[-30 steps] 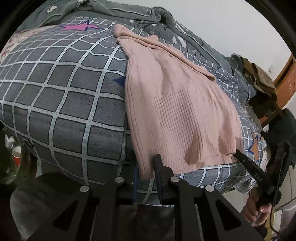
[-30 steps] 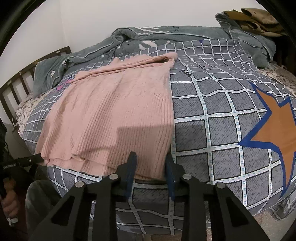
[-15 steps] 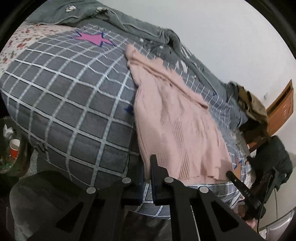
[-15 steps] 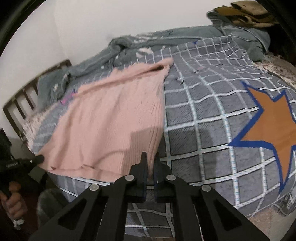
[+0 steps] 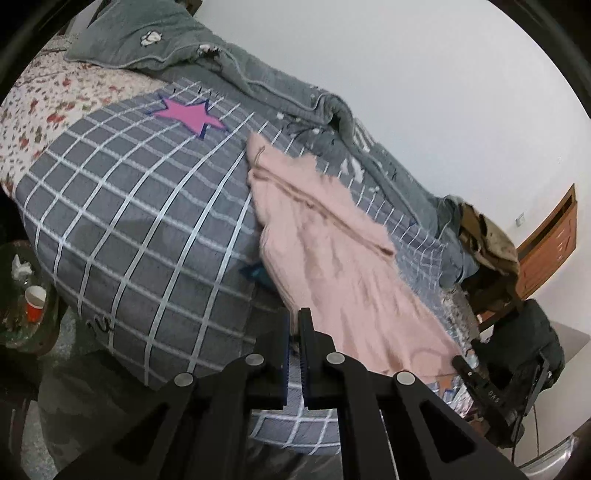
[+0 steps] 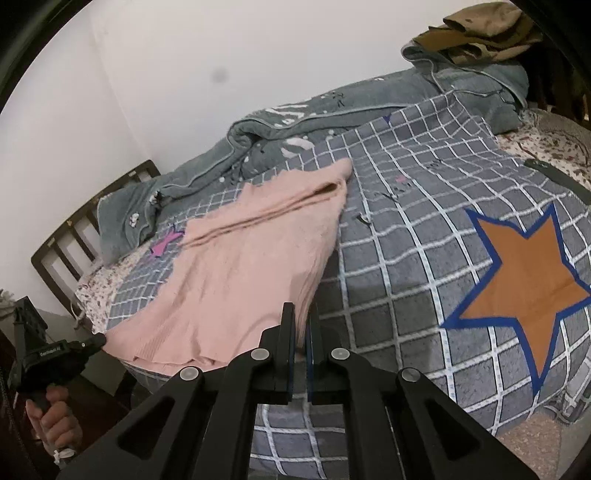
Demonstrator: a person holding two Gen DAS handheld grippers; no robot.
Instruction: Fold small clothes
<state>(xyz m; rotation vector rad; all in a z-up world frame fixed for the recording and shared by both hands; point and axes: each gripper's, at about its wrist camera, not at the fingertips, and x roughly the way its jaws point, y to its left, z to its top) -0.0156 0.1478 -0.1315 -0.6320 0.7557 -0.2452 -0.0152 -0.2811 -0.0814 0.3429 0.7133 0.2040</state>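
A pink ribbed knit sweater (image 5: 332,254) lies on a grey checked bed cover (image 5: 140,229), its near hem lifted off the cover. My left gripper (image 5: 294,325) is shut on the hem's left corner. My right gripper (image 6: 302,325) is shut on the hem's right corner; the sweater (image 6: 243,266) slopes up from the cover toward both grippers. The right gripper also shows at the lower right of the left wrist view (image 5: 480,384), and the left gripper at the lower left of the right wrist view (image 6: 62,350).
A grey blanket (image 6: 332,110) is bunched along the wall side of the bed. Brown clothes (image 6: 476,33) are piled at the far end. A wooden bed rail (image 6: 74,229) is at the left. A low stand with a red cup (image 5: 35,299) sits beside the bed.
Both grippers closed on the sweater's near hem corners, then rose and lifted the hem off the bed cover. The sweater now hangs taut between them.
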